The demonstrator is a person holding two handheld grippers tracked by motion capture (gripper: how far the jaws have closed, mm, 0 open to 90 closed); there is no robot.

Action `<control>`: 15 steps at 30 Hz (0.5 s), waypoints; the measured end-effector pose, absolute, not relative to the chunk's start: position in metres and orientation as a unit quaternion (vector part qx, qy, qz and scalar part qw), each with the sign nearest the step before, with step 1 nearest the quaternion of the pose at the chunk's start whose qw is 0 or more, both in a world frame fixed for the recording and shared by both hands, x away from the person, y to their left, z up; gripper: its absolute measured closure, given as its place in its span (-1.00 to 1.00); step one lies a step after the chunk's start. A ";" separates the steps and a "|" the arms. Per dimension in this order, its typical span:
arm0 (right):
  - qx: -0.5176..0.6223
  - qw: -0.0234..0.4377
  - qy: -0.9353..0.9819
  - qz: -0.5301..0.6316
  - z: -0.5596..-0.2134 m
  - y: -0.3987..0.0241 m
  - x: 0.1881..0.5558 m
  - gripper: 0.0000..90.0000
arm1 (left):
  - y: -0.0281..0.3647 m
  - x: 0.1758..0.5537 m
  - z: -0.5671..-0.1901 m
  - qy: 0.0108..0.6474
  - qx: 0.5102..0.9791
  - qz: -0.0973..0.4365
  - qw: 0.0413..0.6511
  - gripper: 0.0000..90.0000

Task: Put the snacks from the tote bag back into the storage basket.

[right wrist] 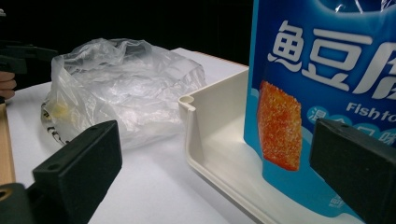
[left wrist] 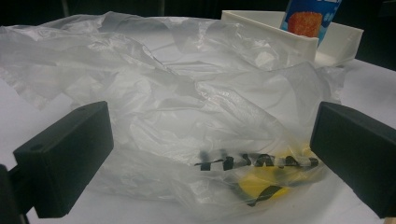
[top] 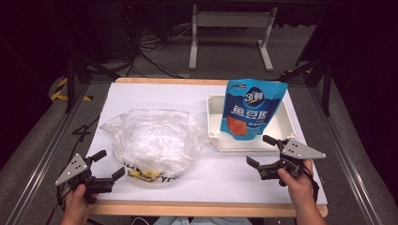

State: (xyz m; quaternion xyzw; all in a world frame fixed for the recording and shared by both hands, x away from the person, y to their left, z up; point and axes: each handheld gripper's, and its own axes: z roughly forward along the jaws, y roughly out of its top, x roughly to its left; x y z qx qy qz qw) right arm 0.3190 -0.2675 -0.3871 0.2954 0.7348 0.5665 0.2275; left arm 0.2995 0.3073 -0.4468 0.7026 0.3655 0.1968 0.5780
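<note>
A crumpled clear plastic bag (top: 150, 140) with yellow and black print lies on the white table cover, left of centre; it spreads wide in the left gripper view (left wrist: 187, 116) and sits at the left of the right gripper view (right wrist: 121, 88). A blue snack pouch (top: 251, 110) stands upright in a white tray (top: 281, 140); up close the pouch (right wrist: 317, 93) rises from the tray (right wrist: 210, 135). My left gripper (top: 107, 165) is open near the bag's front left corner, nothing between its jaws. My right gripper (top: 261, 151) is open just in front of the tray.
The white cover (top: 206, 173) ends at a wooden table edge (top: 206, 208) close to the person's hands. Metal rails (top: 347, 164) run along both sides of the table. A white frame stand (top: 230, 28) and cables stand on the floor beyond.
</note>
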 end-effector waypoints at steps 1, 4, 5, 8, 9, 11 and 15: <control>0.295 0.228 0.735 0.567 -0.390 -0.267 0.319 -0.93 | 0.307 0.299 -0.447 0.365 0.701 0.199 0.579 -0.99; 0.297 0.227 0.736 0.564 -0.395 -0.266 0.321 -0.93 | 0.307 0.300 -0.447 0.366 0.700 0.202 0.579 -0.99; 0.296 0.225 0.736 0.565 -0.398 -0.266 0.322 -0.93 | 0.308 0.300 -0.448 0.366 0.699 0.203 0.579 -0.99; 0.298 0.225 0.741 0.558 -0.406 -0.265 0.324 -0.93 | 0.309 0.300 -0.448 0.368 0.697 0.205 0.580 -0.99; 0.299 0.222 0.742 0.556 -0.409 -0.264 0.325 -0.93 | 0.309 0.300 -0.448 0.368 0.698 0.205 0.580 -0.99; 0.297 0.218 0.745 0.556 -0.413 -0.263 0.325 -0.93 | 0.308 0.301 -0.449 0.366 0.699 0.205 0.579 -0.99; 0.297 0.209 0.752 0.551 -0.424 -0.259 0.328 -0.93 | 0.308 0.301 -0.449 0.361 0.702 0.202 0.579 -0.99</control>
